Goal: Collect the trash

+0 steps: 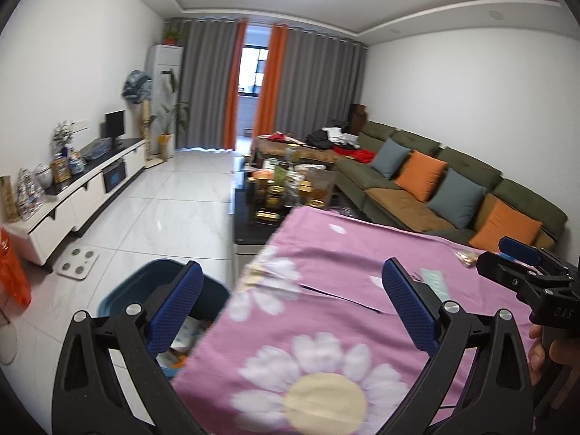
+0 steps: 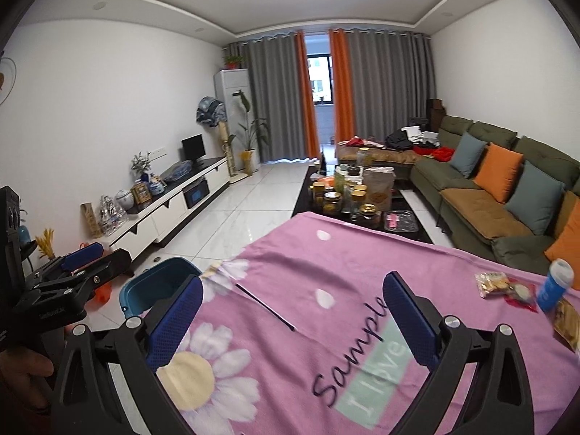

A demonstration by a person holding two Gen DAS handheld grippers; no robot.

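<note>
- Left gripper (image 1: 291, 302) and right gripper (image 2: 291, 304): jaws apart, empty, above the pink cloth (image 2: 326, 272).
- Trash: snack wrappers (image 2: 493, 283) and blue bottle (image 2: 554, 284) at three o'clock; bin (image 2: 156, 286) at nine.
- Step: approach; the right gripper must probably reach rightward next.

The left gripper (image 1: 291, 297) and the right gripper (image 2: 293, 308) are both held side by side, level and pointing forward, jaws spread wide with nothing between them.
</note>
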